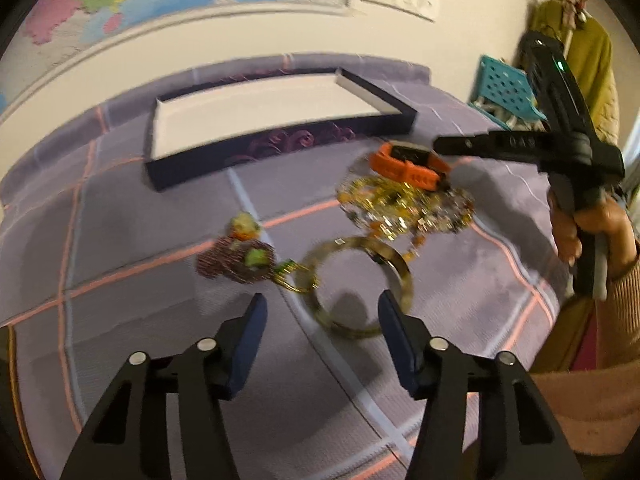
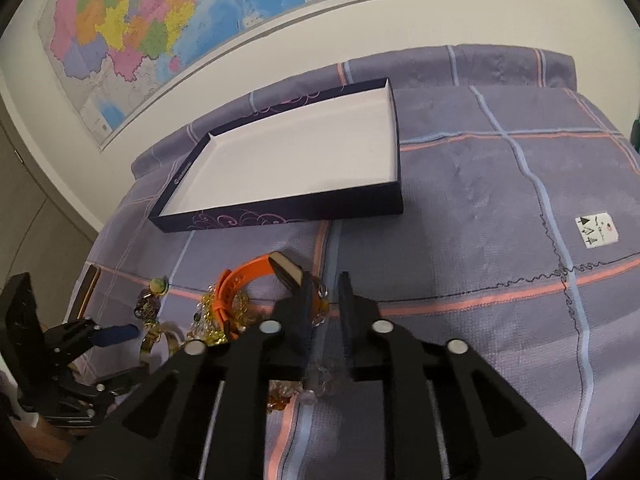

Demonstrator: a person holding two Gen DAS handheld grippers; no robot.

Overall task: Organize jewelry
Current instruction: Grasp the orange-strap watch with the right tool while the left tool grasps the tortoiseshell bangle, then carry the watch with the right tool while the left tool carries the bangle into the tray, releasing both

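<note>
A shallow dark-blue box with a white inside (image 1: 272, 104) (image 2: 304, 160) lies open on the purple checked cloth. In front of it is a pile of jewelry: an orange watch (image 1: 408, 166) (image 2: 240, 280), a gold beaded tangle (image 1: 404, 204) (image 2: 212, 316), a gold bangle (image 1: 360, 284) (image 2: 160, 338) and a purple beaded charm (image 1: 236, 260) (image 2: 146, 304). My left gripper (image 1: 322, 312) is open, hovering just before the bangle. My right gripper (image 2: 326, 292) (image 1: 460, 146) is nearly shut beside the orange watch, with a clear beaded strand (image 2: 324, 380) lying between its fingers.
A wall with a coloured map (image 2: 160, 20) stands behind the cloth. A teal perforated stool (image 1: 504, 92) and hanging clothes (image 1: 580, 60) are at the right. A white label (image 2: 596, 230) lies on the cloth at the right.
</note>
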